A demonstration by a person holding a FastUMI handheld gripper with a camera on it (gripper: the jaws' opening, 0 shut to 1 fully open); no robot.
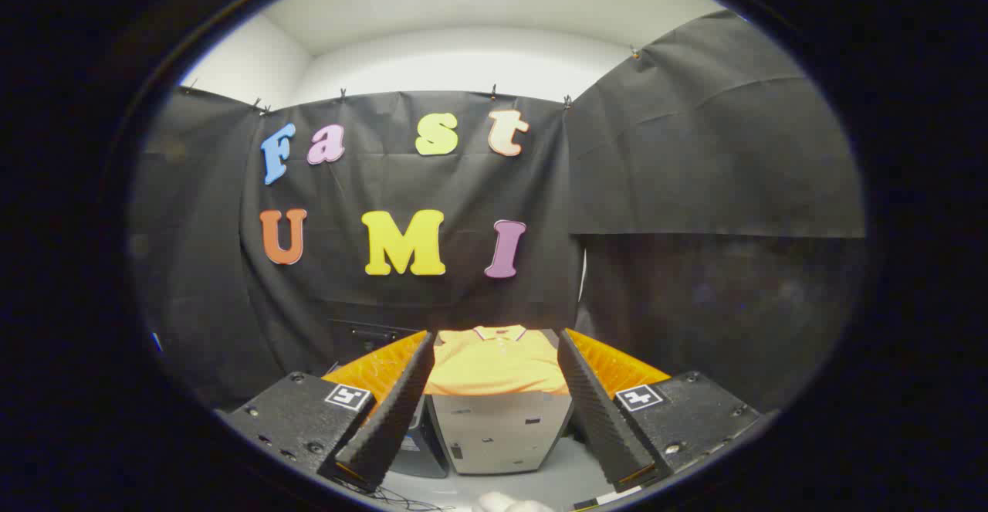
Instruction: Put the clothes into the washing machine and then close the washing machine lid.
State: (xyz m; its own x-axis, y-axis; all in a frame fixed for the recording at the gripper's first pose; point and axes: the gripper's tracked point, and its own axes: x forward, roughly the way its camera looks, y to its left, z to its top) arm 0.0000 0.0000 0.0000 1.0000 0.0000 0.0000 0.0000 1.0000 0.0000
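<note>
Yellow shirt on washer, beyond spread tongs.

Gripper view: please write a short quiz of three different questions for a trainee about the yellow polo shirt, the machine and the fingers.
1. True or false: the gripper is shut on the yellow polo shirt with a striped collar.
2. Where does the yellow shirt lie?
A. on the floor under the fingers
B. on top of the light grey box-shaped washing machine
C. hanging on the black cloth wall
3. Fill in: seen from the gripper, the shirt appears ____ the two open fingers, beyond them.

Key: 1. False, the fingers stand wide apart and touch nothing. 2. B. 3. between.
</note>
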